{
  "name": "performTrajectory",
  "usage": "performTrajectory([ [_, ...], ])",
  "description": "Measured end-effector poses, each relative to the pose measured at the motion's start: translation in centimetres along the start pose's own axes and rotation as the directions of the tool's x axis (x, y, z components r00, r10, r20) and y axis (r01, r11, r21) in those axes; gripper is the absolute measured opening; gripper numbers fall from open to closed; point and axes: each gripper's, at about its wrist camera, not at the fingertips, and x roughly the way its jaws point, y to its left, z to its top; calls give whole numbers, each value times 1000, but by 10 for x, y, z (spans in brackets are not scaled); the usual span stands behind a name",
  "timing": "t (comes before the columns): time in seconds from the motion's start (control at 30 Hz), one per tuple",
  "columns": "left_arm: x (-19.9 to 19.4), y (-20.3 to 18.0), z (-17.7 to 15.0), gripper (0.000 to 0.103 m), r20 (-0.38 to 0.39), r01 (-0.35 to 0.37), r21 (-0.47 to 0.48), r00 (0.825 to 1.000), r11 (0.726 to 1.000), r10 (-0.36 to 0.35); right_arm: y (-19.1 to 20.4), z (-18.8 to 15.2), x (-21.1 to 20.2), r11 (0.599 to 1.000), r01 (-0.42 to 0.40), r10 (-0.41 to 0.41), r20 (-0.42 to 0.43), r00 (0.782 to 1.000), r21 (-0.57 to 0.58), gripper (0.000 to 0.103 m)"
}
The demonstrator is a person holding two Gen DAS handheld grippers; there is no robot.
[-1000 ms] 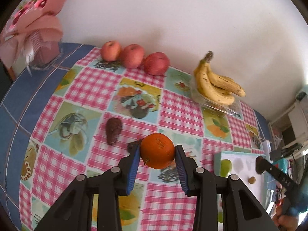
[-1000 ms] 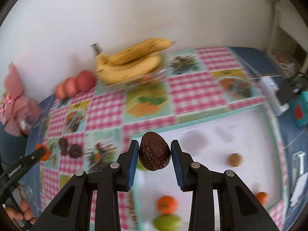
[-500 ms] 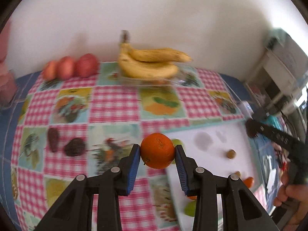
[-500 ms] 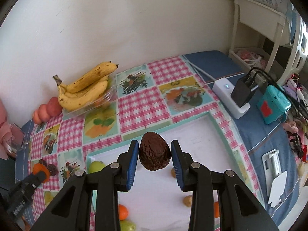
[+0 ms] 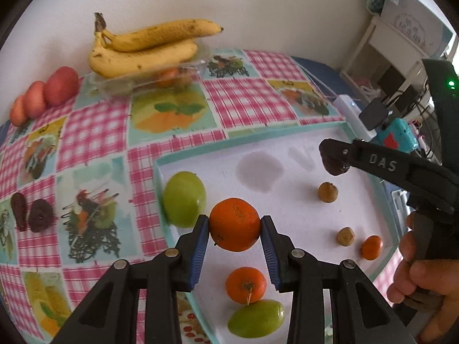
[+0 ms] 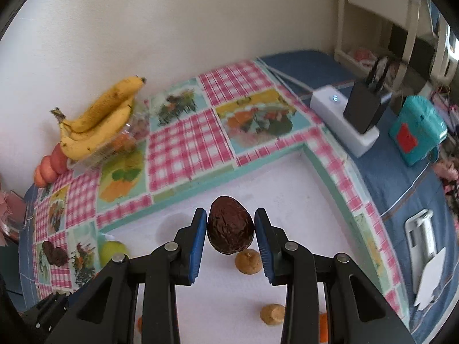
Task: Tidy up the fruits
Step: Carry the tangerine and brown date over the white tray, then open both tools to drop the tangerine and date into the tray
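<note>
Pinching an orange (image 5: 234, 228) between its blue pads, the left gripper (image 5: 234, 230) hangs over the white tray (image 5: 287, 200), its jaws pressed against the fruit's two sides. Below it in the left wrist view a second orange (image 5: 245, 284) lies on the tray touching a green fruit (image 5: 256, 318), and a larger green apple (image 5: 184, 199) sits by the tray's left rim. Farther right on the tray lie two small brown fruits (image 5: 327, 192) and a small mandarin (image 5: 371, 247). The right gripper (image 6: 230, 230) clamps a dark, wrinkled avocado (image 6: 230, 228) between its pads, also above the tray; in the left wrist view it reaches in from the right, with a hand (image 5: 421, 283) on its grip. Just beneath the avocado in the right wrist view rests one of the small brown fruits, partly hidden behind the right pad. Outside the tray, on the pink checked tablecloth (image 5: 94, 132), two dark avocados (image 5: 31, 215) lie side by side to the left. At the far edge by the wall, bananas (image 5: 143, 48) rest on a clear plastic box (image 5: 149, 81), and red apples (image 5: 46, 94) stand in a row next to them. Beyond the tray's right corner are a white power strip (image 6: 341, 120) with a black plug and a teal box (image 6: 416, 132) on blue cloth.
</note>
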Motion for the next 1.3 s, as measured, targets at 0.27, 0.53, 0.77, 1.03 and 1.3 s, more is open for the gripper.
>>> performTrajectory([
  [0.27, 19, 3, -4, 39, -37, -16, -11, 999, 1000, 15, -6, -7, 23, 1000, 24, -24, -52, 998, 11, 36],
  [0.53, 28, 6, -6, 39, -54, -21, -23, 998, 1000, 20, -5, -11, 27, 999, 32, -32, -58, 998, 7, 36],
  [0.77, 27, 6, -5, 40, -66, -25, -18, 998, 1000, 24, -6, -9, 27, 999, 28, -27, -72, 997, 16, 36],
  [1.03, 4, -1, 2, 50, -34, -12, 0, 999, 1000, 12, -7, 1, 4, 998, 55, -55, -41, 998, 21, 49],
  [1.3, -29, 30, 16, 73, 9, -80, -114, 997, 990, 82, 3, 10, -24, 997, 72, -72, 4, 997, -20, 74],
])
